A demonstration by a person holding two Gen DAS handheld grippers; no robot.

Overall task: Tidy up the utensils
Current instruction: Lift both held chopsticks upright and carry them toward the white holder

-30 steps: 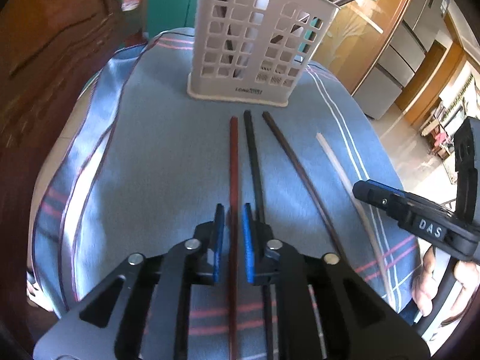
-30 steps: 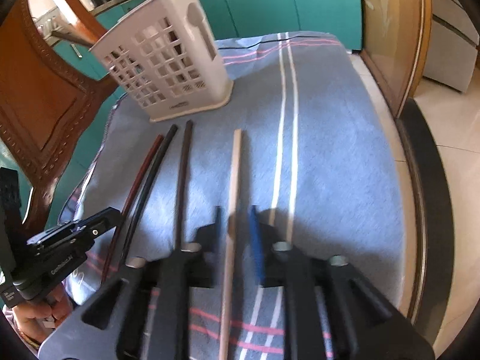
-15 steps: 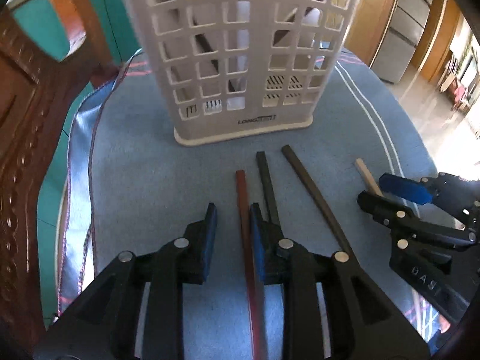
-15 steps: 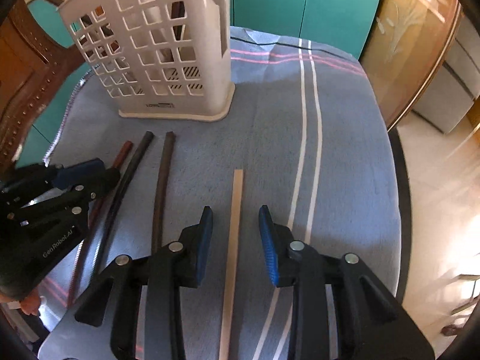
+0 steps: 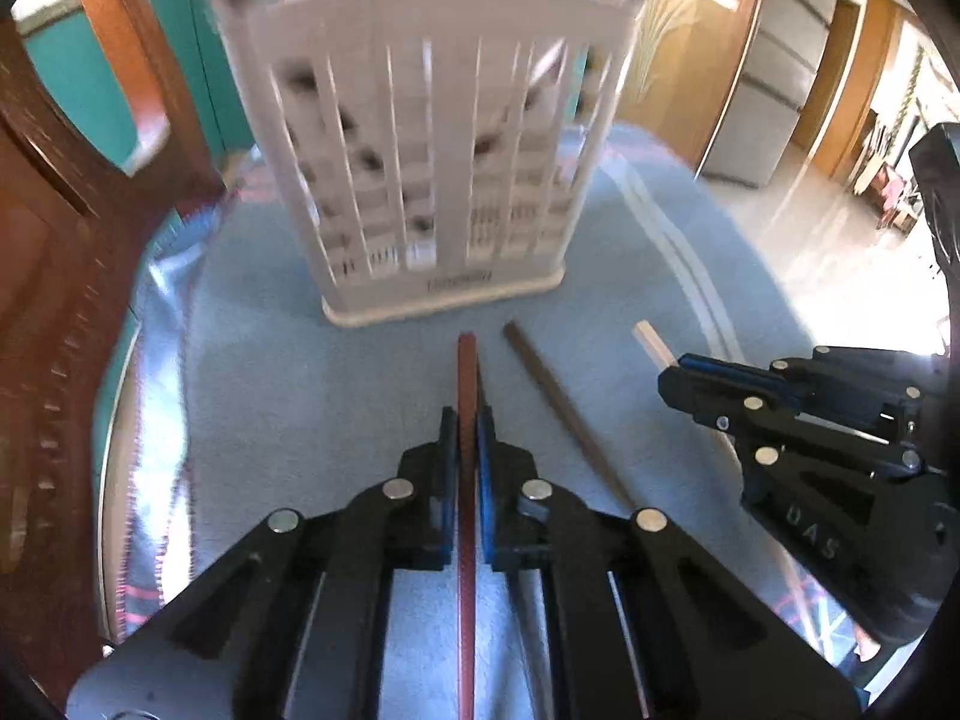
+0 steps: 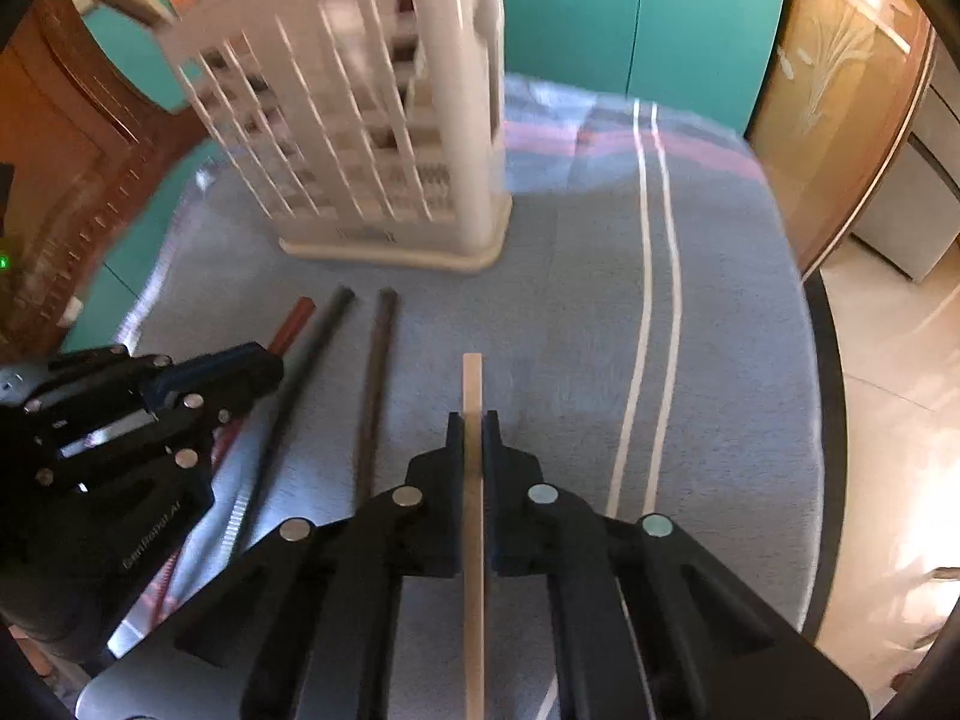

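A white slotted utensil basket (image 5: 438, 180) stands on a blue cloth (image 5: 270, 396), with sticks leaning out of its top; it also shows in the right wrist view (image 6: 372, 138). My left gripper (image 5: 467, 420) is shut on a red chopstick (image 5: 467, 372) whose tip points at the basket's base. My right gripper (image 6: 473, 426) is shut on a pale wooden chopstick (image 6: 472, 384). A black chopstick (image 6: 312, 348) and a dark brown chopstick (image 6: 375, 372) lie on the cloth between the two grippers.
A carved wooden chair back (image 5: 54, 300) stands at the left. Teal cabinets (image 6: 630, 18) are behind the basket. The cloth's edge (image 6: 810, 420) drops to a tiled floor (image 6: 888, 420) on the right.
Both grippers have closed, the left on the red chopstick and the right on the pale one. Both have moved closer to the basket.
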